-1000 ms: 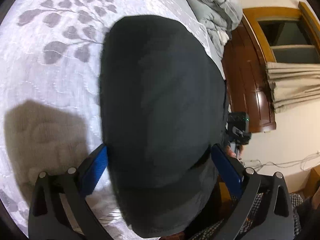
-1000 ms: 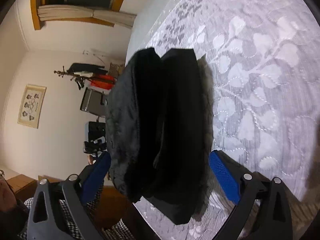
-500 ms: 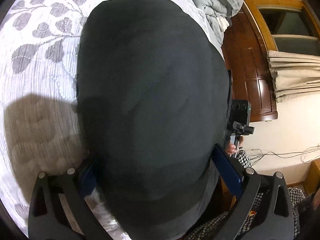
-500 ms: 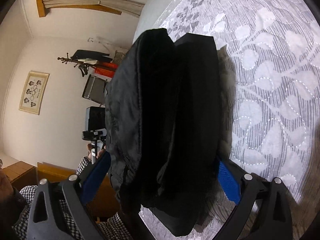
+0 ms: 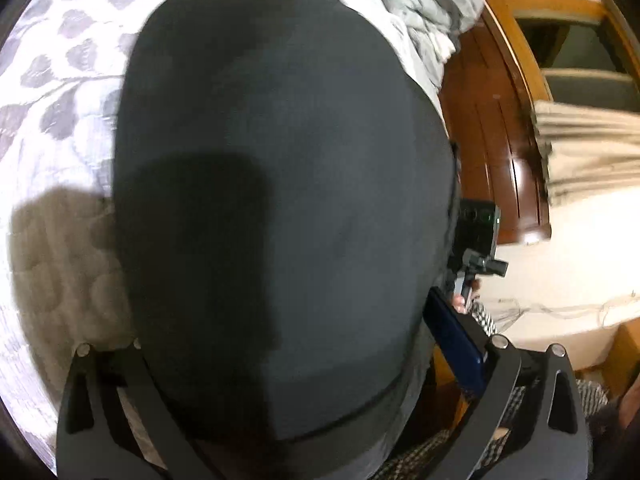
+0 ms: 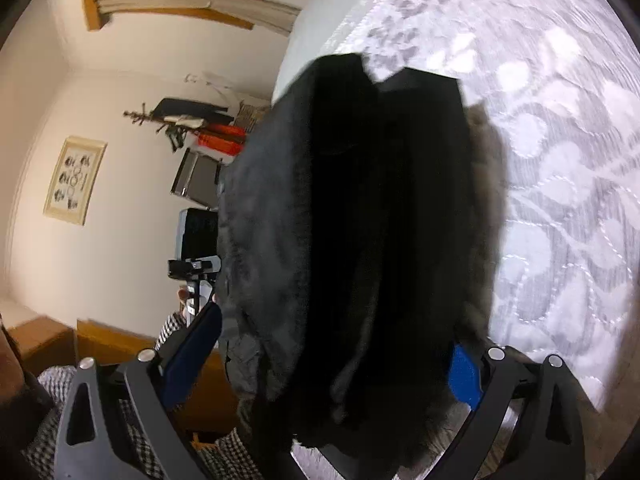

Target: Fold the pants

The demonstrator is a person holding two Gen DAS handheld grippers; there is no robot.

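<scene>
The black pants point(image 5: 280, 200) are folded into a thick bundle and fill most of the left wrist view, lying over the leaf-patterned bedspread point(image 5: 60, 80). My left gripper point(image 5: 280, 340) has its wide jaws around the near end of the bundle; its left pad is hidden under the cloth. In the right wrist view the pants point(image 6: 352, 220) show as stacked dark folds seen edge-on. My right gripper point(image 6: 336, 344) has its jaws wide on both sides of that stack, the blue pads point(image 6: 464, 376) against the cloth.
A grey duvet point(image 5: 420, 8) lies at the head of the bed by a wooden headboard point(image 5: 492, 140). Off the bed edge stand a coat rack point(image 6: 180, 120), a framed picture point(image 6: 74, 180) and a wooden cabinet point(image 6: 100, 344). My other gripper shows past the pants point(image 5: 476, 236).
Both grippers have moved closer in on the bundle. The pants fill more of both views, and the left gripper's left pad is now covered by cloth.
</scene>
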